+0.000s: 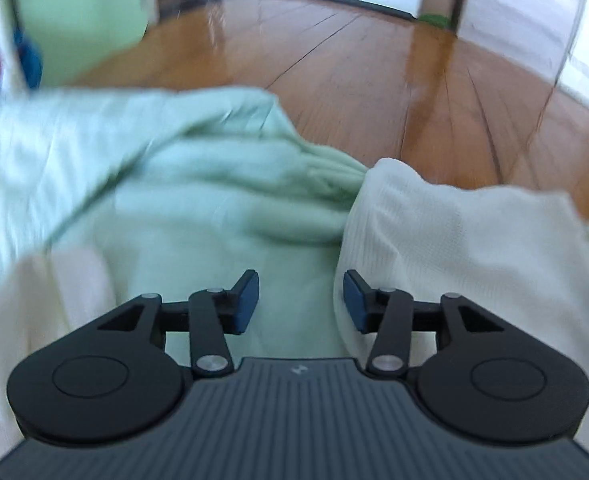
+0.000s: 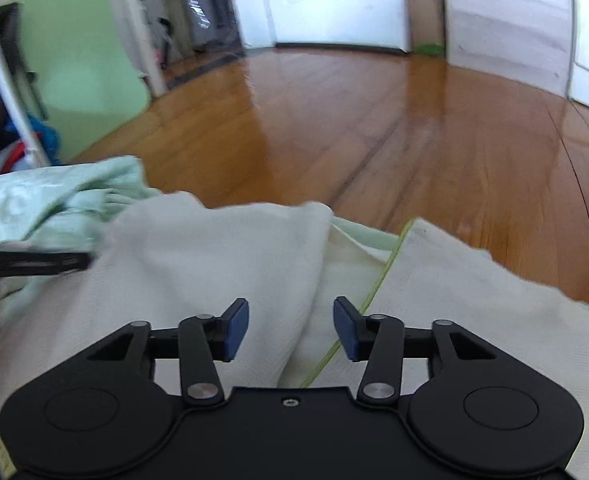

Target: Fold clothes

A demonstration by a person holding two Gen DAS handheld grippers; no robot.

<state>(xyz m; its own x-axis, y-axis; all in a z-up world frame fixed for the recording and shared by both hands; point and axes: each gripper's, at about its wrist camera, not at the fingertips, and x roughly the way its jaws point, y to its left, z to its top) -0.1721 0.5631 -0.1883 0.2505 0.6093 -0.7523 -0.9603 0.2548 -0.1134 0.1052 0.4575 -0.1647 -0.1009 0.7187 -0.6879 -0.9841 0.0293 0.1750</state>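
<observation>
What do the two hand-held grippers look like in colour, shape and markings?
Both look alike. The left hand-held gripper has a ribbed dark grey body with a small pale logo, two round black lobes, black linkage bars with silver pivot pins, and blue-padded fingers. The right hand-held gripper matches, though its centre plate is smooth black with a small screw.

garment (image 1: 182,184) left of cloth (image 1: 454,232), overlapping
</observation>
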